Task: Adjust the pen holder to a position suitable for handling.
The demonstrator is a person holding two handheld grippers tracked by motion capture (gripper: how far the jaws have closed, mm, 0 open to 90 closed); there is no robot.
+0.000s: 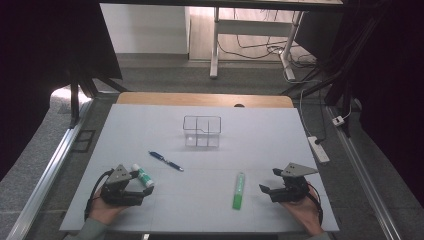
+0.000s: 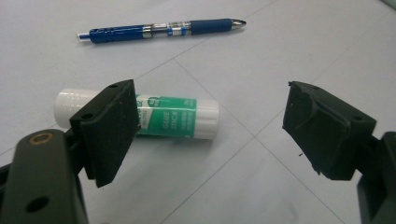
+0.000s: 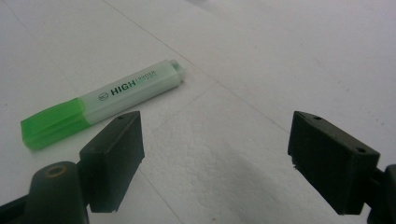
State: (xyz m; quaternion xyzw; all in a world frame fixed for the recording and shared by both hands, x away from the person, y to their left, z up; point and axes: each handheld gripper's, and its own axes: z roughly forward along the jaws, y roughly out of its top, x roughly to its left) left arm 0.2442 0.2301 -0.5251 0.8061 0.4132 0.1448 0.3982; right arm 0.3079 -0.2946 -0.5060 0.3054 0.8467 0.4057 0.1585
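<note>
A white and green glue stick [image 2: 177, 121] lies on the white table [image 1: 210, 165], partly hidden behind one jaw of my left gripper [image 2: 208, 91]. That gripper [image 1: 143, 184] rests at the near left, open, with nothing between its jaws. A blue pen [image 2: 163, 30] lies just beyond the glue stick [image 1: 142, 176]. A green highlighter [image 3: 112, 100] lies flat ahead of my right gripper [image 3: 215, 116] and off to one side. In the high view the right gripper [image 1: 270, 181] sits at the near right, open and holding nothing, a short way from the highlighter [image 1: 239, 191].
A clear plastic organiser [image 1: 202, 131] with compartments stands at the middle of the table's far half. The blue pen [image 1: 166, 161] lies between it and the left hand. A power strip [image 1: 318, 149] lies on the floor to the right.
</note>
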